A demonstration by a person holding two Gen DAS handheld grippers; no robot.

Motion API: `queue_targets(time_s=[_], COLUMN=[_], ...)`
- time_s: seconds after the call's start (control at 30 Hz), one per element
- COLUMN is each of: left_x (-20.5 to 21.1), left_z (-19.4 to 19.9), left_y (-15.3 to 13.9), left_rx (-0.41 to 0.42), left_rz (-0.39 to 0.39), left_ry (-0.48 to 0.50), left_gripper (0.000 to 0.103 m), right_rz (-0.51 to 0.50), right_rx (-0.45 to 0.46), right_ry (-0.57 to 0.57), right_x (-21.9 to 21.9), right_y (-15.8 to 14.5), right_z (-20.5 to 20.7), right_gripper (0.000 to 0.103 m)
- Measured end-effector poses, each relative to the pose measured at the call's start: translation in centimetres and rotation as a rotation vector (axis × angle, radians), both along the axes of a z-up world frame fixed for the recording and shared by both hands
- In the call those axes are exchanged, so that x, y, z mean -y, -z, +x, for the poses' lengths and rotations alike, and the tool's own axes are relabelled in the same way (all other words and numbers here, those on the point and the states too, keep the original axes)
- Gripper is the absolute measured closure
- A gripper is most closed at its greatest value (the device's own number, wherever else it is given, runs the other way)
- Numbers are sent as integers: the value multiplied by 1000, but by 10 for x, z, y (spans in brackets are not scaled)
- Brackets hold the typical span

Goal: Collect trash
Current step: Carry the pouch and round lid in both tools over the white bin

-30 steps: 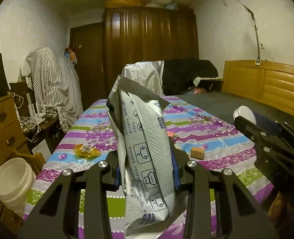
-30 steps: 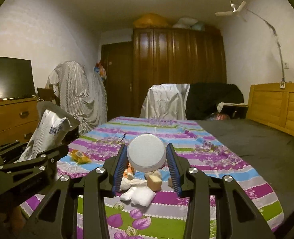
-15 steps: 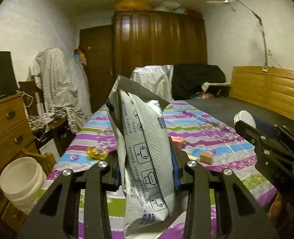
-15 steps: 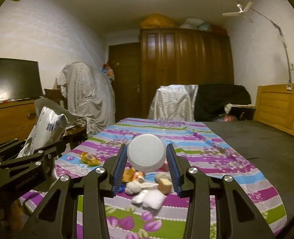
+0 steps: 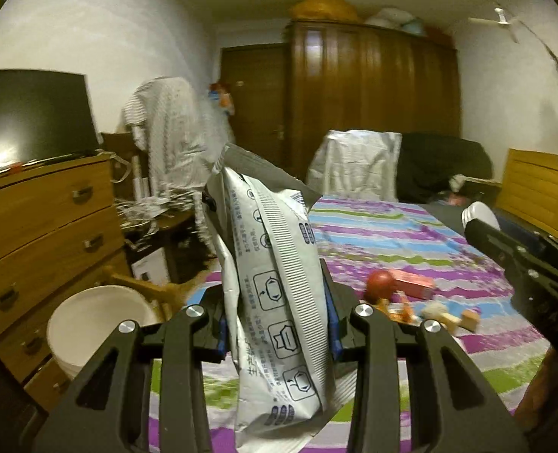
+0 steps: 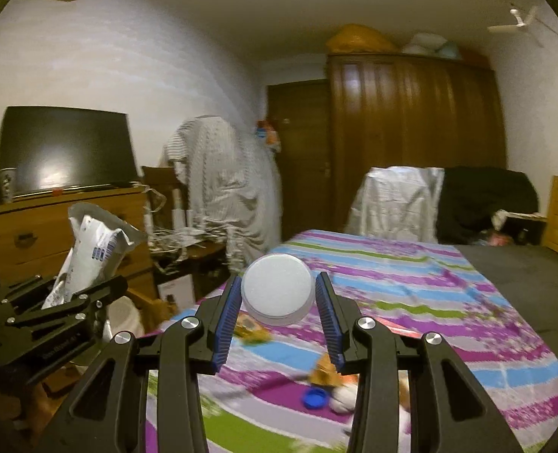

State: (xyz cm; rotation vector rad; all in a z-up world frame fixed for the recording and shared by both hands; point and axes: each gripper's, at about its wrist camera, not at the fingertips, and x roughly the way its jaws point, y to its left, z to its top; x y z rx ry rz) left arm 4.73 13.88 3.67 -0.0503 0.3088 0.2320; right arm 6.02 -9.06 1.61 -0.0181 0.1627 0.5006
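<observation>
Bedroom: a bed with a striped sheet (image 5: 392, 234) fills the right half of the frame, a wooden dresser (image 5: 40, 219) stands at left, a dark wardrobe (image 5: 369, 98) at the back. A white bucket (image 5: 90, 324) sits lower left, beside the dresser. The left gripper (image 5: 279, 321) is clamped on a grey-white wrapper (image 5: 275, 283), long axis upright, torn end up. The right gripper (image 6: 277, 302) grips a white round cup (image 6: 277, 288), flat face toward the camera. Loose litter (image 5: 411, 294) lies on the sheet

Grey printed wrapper (image 5: 279, 302) stood upright, pinched, torn top open. White round cup (image 6: 277, 290) clamped, base facing camera.
</observation>
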Motion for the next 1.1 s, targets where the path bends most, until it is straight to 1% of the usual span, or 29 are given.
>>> queue_targets(time_s=[0.13, 0.23, 0.37, 0.5, 0.6, 0.67, 0.7, 0.73, 0.77, 0.8, 0.83, 0.87, 0.97, 1.0, 1.07, 1.1], left_x=[-36, -68, -109, -152, -181, -198, -209, -216, -225, -232, -242, -251, -268, -275, -286, -294], left_z=[-2, -2, -3, -3, -1, -1, 1, 5, 8, 10, 14, 17, 24, 27, 31, 33], left_y=[-3, -5, -5, -4, -2, 2, 4, 6, 9, 12, 16, 20, 32, 37, 48, 54], left_rx=[-13, -25, -42, -70, -92, -111, -131, -142, -159, -171, -187, -207, -252, -270, -305, -326], left_rz=[-13, -30, -35, -51, -69, -84, -97, -105, -116, -127, -146, -166, -191, -205, -240, -273], left_ry=[-70, -122, -183, -239, -275, -288, -291, -295, -296, -295, -294, -294, -298, -299, -297, -289], left_gripper=[67, 67, 67, 67, 67, 67, 67, 67, 67, 67, 67, 67, 67, 67, 67, 67], right_rz=[-13, -28, -49, -80, -119, -140, -160, -168, -186, -199, -217, -225, -270, -292, -324, -343], right_rx=[-22, -46, -82, -142, -195, -215, -237, -250, -270, -285, -315, -329, -396, -426, -456, -482], right_ry=[-99, -160, -243, -345, -411, -435, -459, -471, -489, -501, -520, -529, -564, -575, -588, -595], right_x=[-54, -93, -154, -224, -277, -309, -331, -340, -359, -369, -389, -396, -429, -446, -460, -470], right_y=[-14, -18, -22, -25, -24, -20, -18, -14, -11, -5, 1, 5, 24, 31, 43, 50], right_z=[15, 27, 40, 60, 87, 104, 111, 114, 120, 121, 129, 134, 147, 155, 164, 170], right_gripper=[61, 61, 61, 61, 61, 61, 61, 61, 61, 61, 61, 61, 61, 61, 61, 61])
